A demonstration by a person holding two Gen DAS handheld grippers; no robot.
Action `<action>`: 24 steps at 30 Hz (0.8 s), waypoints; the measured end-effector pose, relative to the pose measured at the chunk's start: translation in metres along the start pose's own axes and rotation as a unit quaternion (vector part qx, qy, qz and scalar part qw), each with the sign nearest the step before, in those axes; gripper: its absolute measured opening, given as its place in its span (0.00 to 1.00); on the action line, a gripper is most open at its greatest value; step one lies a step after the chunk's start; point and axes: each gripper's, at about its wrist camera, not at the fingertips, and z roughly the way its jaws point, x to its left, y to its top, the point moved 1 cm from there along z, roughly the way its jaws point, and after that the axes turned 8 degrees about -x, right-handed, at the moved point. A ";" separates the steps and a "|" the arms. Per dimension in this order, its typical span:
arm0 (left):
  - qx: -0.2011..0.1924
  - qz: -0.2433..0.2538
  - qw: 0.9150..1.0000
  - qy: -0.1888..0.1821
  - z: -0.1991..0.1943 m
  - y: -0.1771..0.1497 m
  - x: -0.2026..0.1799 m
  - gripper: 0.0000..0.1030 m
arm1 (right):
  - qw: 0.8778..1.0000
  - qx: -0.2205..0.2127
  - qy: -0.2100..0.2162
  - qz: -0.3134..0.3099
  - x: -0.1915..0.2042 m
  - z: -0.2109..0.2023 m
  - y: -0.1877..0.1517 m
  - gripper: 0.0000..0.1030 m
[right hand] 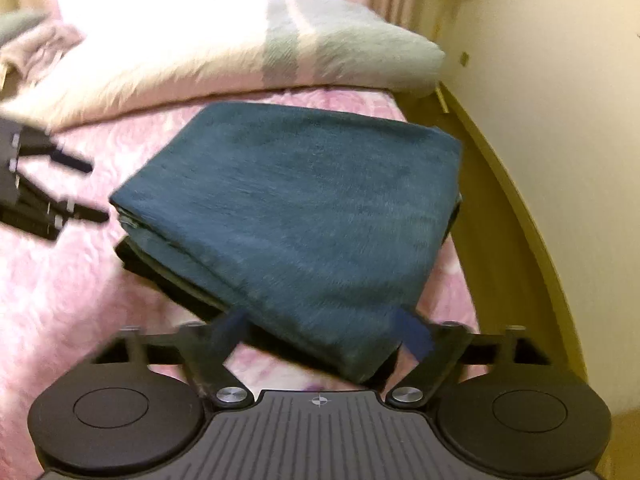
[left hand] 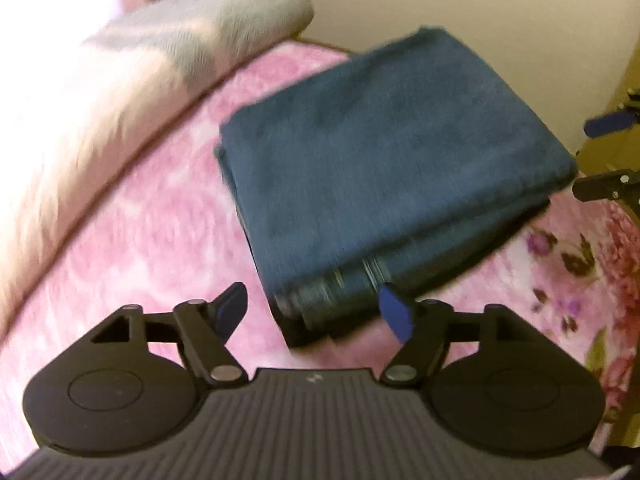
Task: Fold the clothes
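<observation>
A: Left wrist view, item count?

B: One folded blue towel (left hand: pixel 384 184), lying flat on the pink bedspread (left hand: pixel 132 248). A darker folded layer shows under its near edge; whether that is a second garment cannot be determined. One cream and grey pillow (left hand: pixel 168 52) lies beyond it, apart from the towel.

A: Grippers?

B: Two. Left gripper (left hand: pixel 316 312): jaws spread, holding nothing, just short of the towel's near edge. Right gripper (right hand: pixel 324 332): jaws spread, its blue pads straddling the towel's near corner; contact cannot be confirmed because of blur.

A: Surroundings and obstructions?

B: Right wrist view shows the towel (right hand: pixel 296 200) near the bed's right side, with a wooden bed frame (right hand: pixel 492 216) and a cream wall (right hand: pixel 560 100) beyond. One more bundle of cloth (right hand: pixel 36 48) lies far left, near the pillow (right hand: pixel 248 52). Nothing lies on top of the towel.
</observation>
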 end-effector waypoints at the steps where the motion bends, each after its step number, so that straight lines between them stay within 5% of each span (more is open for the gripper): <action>1: 0.005 -0.009 1.000 0.003 -0.004 -0.007 -0.003 0.80 | 1.000 0.008 0.000 0.011 0.004 -0.003 -0.006 0.82; 6: 0.012 -0.068 0.997 0.018 -0.030 -0.038 -0.014 0.99 | 0.996 0.027 -0.021 0.084 0.023 -0.026 -0.033 0.82; 13: 0.008 -0.073 0.997 -0.012 -0.062 -0.064 -0.031 0.98 | 0.980 0.030 -0.076 0.179 0.045 -0.058 -0.058 0.82; 24: -0.037 -0.077 0.996 -0.034 -0.150 -0.072 -0.041 0.98 | 0.970 0.010 -0.106 0.218 0.103 -0.138 -0.051 0.82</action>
